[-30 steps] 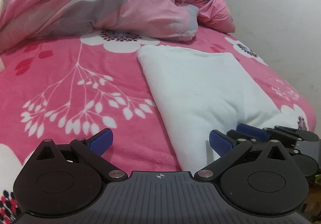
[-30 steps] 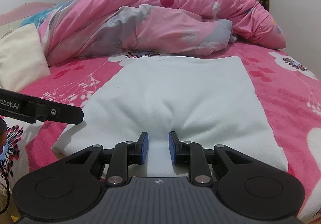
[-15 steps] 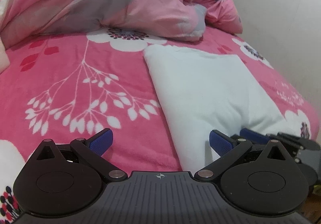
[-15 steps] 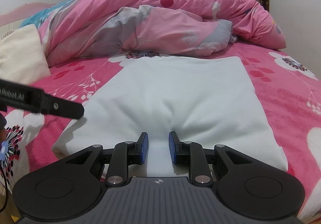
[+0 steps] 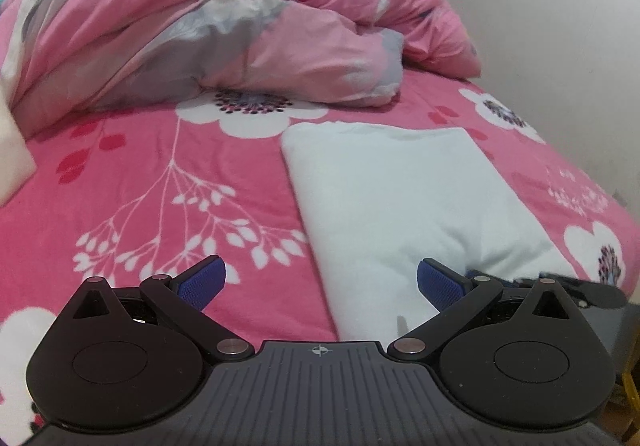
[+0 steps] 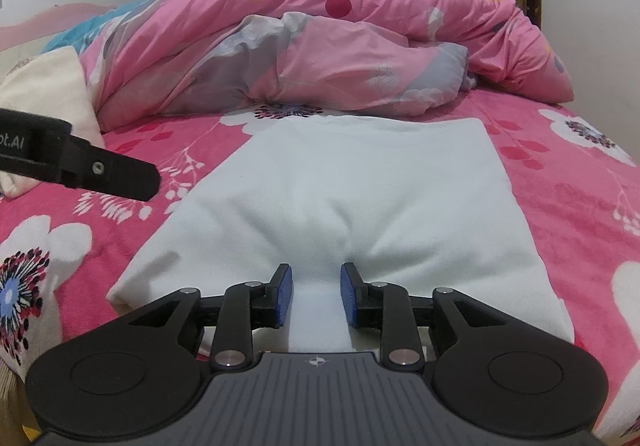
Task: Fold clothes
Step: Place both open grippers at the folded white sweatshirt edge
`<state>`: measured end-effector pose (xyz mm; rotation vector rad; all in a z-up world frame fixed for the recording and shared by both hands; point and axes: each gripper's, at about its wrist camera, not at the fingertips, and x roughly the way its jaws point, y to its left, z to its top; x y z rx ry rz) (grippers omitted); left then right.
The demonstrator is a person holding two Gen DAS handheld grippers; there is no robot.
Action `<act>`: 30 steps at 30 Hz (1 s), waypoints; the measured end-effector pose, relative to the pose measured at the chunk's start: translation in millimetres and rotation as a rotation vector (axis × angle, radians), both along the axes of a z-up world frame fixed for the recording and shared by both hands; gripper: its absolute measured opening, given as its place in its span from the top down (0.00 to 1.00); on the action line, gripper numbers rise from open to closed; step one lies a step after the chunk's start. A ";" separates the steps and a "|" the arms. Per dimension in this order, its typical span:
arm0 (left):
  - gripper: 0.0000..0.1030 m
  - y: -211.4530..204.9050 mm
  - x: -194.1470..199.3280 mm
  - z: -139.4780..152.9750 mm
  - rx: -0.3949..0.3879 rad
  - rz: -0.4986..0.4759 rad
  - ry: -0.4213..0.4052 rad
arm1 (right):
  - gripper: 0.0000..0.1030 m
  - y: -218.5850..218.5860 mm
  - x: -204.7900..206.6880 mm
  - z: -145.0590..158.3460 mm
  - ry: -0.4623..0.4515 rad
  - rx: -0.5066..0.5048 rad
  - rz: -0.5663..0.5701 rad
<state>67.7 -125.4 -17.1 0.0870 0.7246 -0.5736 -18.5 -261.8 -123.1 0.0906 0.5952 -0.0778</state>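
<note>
A white folded garment (image 6: 360, 182) lies flat on the pink floral bedspread (image 6: 580, 214). My right gripper (image 6: 316, 290) is at the garment's near edge, with a pinched ridge of white cloth filling the gap between its blue pads. Its jaws are opening, and creases still converge at the pads. In the left wrist view the garment (image 5: 400, 198) lies right of centre. My left gripper (image 5: 320, 278) stands wide open above the bedspread at the garment's near-left corner, holding nothing. One of its black fingers (image 6: 112, 174) shows at the left of the right wrist view.
A crumpled pink and grey duvet (image 5: 240, 34) is heaped across the far side of the bed. A cream pillow (image 6: 44, 94) lies at the left. A white wall (image 5: 560, 46) runs close along the bed's right edge. Open bedspread (image 5: 140, 174) lies left of the garment.
My left gripper has lifted a little off the bed, still wide open. The right gripper's pads have spread slightly apart around the pinched cloth. The garment has not moved.
</note>
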 end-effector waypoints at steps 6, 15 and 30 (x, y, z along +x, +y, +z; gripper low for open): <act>0.00 -18.0 -9.4 4.7 0.091 -0.027 -0.022 | 0.64 -5.8 -20.2 19.6 -0.085 0.054 0.013; 0.00 -44.1 -4.3 6.2 0.140 -0.026 -0.015 | 0.64 -40.5 -27.2 42.3 -0.179 0.057 -0.092; 0.00 -60.5 9.1 -39.4 0.193 -0.052 0.137 | 0.68 -55.9 -2.0 8.6 -0.069 0.046 -0.129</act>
